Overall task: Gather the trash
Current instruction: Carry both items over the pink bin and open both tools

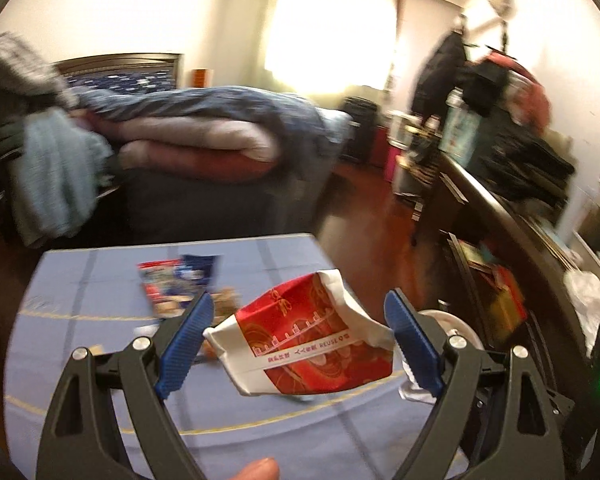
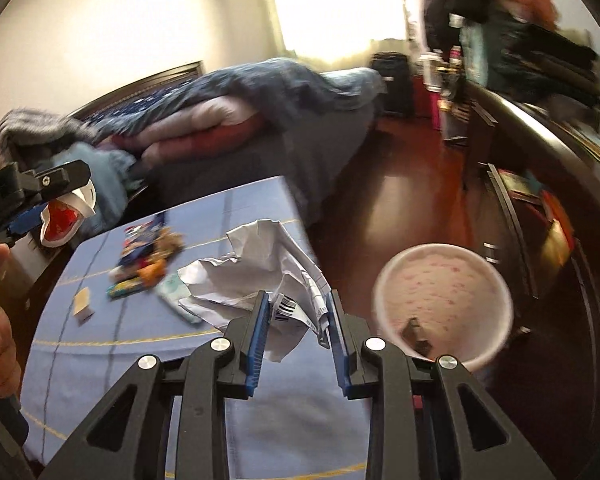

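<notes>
Paper fills my right gripper [image 2: 296,316]: a crumpled white sheet [image 2: 256,276] with a barcode on it is pinched between the blue pads, the jaws drawn in on it, most of the sheet fanning out ahead toward twelve o'clock over the table. My left gripper [image 1: 300,328] stands wide, its pads well apart, and the red and white paper bag [image 1: 308,340] sits in the gap between them; in the left wrist view neither pad seems to press it. From the right wrist view the bag hangs at the left gripper's tip off at nine o'clock, so whether it is caught or just let go I cannot tell.

As for progress, I judge the collecting to be partway. The round bin [image 2: 444,304], down on the floor at three o'clock from my right jaws, already has one dark scrap at its bottom. Both hands carry something not yet dropped. On the blue tablecloth [image 2: 112,352] more waits: a heap of snack wrappers [image 2: 144,256] at about ten o'clock, a pale packet [image 2: 176,298] just beside the sheet, and a small tan card [image 2: 83,304] further left.

Both grippers are raised above the table, tilted forward and down. My right one is near the table's right edge, close to the bin.
</notes>
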`<state>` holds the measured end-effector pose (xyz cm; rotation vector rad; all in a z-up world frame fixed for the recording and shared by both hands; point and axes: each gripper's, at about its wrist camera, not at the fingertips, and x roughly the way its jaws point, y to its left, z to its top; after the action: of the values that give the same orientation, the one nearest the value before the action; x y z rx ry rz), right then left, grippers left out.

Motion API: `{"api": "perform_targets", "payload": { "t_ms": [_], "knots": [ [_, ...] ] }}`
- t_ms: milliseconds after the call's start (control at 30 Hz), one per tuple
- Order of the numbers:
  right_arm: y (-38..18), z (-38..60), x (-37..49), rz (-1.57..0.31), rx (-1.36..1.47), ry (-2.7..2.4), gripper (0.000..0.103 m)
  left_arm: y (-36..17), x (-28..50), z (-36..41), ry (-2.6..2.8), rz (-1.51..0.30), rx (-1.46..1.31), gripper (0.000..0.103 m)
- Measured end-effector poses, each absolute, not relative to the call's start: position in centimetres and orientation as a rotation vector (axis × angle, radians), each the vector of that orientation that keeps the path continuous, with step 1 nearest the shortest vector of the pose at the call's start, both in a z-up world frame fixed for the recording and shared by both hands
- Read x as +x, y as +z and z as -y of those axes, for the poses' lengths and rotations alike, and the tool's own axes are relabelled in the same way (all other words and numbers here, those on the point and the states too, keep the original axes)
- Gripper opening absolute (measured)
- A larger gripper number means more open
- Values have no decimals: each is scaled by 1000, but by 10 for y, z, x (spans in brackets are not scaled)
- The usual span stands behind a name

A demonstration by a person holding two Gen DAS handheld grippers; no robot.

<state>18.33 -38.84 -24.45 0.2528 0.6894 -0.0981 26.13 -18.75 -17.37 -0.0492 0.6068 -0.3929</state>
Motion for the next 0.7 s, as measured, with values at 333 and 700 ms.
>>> {"api": "perform_targets", "payload": {
  "t_ms": [333,700],
  "knots": [
    [-253,478,161,-664,334,-324,30,-197,263,301,-616,-622,67,87],
    [-278,526,172,-670,365,-422,31,-229,293,391,-738,-676,128,87]
  ]
}}
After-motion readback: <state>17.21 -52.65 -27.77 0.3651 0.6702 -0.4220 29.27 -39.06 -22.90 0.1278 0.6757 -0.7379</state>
